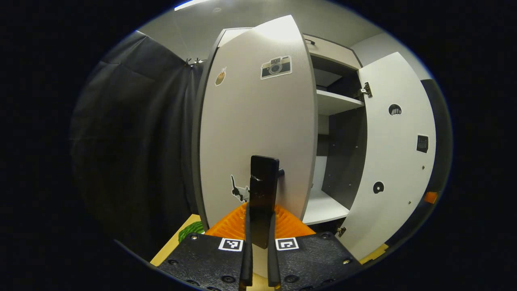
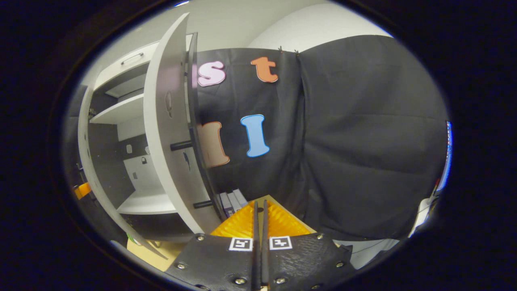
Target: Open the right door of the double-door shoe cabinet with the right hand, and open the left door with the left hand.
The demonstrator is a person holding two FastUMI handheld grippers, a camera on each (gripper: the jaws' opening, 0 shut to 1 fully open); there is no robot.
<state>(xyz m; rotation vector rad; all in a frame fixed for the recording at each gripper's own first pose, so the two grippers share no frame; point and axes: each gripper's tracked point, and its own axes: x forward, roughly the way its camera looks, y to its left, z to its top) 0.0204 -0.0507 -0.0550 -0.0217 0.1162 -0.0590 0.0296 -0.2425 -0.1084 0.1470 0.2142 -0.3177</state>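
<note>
Cabinet (image 1: pixel 335 103) doors both swung open, flat matte panels with stickers. Our left gripper (image 1: pixel 259 226) clamps the dark bar handle (image 1: pixel 263 190); right gripper (image 2: pixel 259 226) closed, empty, facing black cloth.

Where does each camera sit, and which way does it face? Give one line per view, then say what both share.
Left gripper view: rides on the left tool, facing the left door from the front; the tool's two fingers grip the door's handle.
Right gripper view: rides on the right tool, facing the cloth wall past the edge of the open right door; its fingers are closed on nothing.
Shared: both doors and the cabinet's upper shelf.
</note>
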